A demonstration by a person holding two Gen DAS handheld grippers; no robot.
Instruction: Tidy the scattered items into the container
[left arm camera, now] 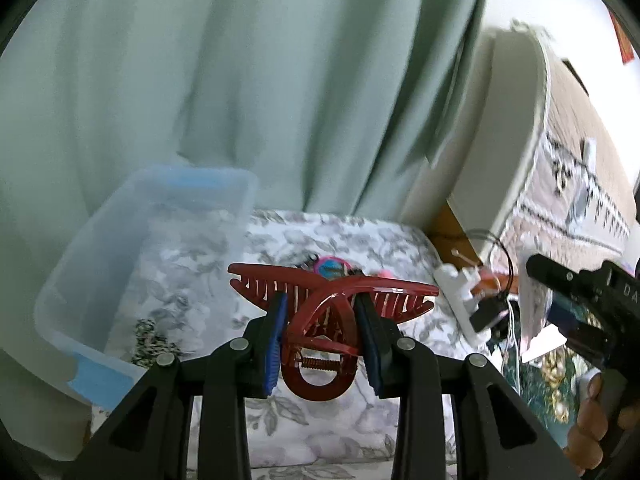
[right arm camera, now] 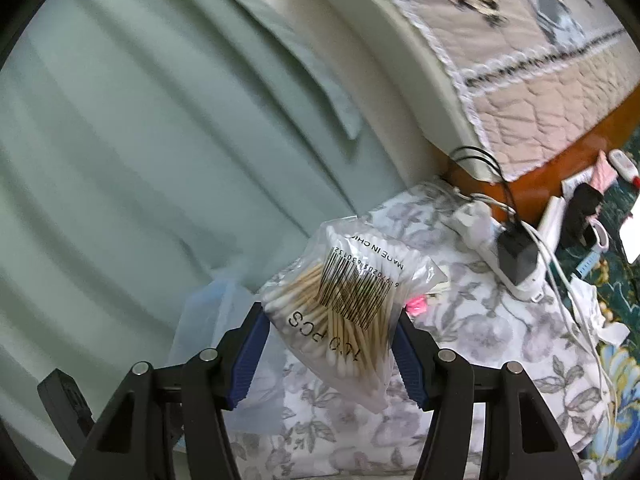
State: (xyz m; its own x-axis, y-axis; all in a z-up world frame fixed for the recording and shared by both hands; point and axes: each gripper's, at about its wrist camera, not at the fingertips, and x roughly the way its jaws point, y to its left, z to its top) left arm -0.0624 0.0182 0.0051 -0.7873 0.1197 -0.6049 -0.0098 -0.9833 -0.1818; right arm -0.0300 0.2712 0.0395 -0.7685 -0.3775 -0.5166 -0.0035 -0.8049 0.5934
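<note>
The left gripper clamps a red hair claw, and the right gripper pinches a swab bag, both held above the floral cloth, with the clear bin nearer the left gripper, forward-left.

The clear bin gapes open and unblocked; curtain crowds behind; power strip clutters the right.
</note>
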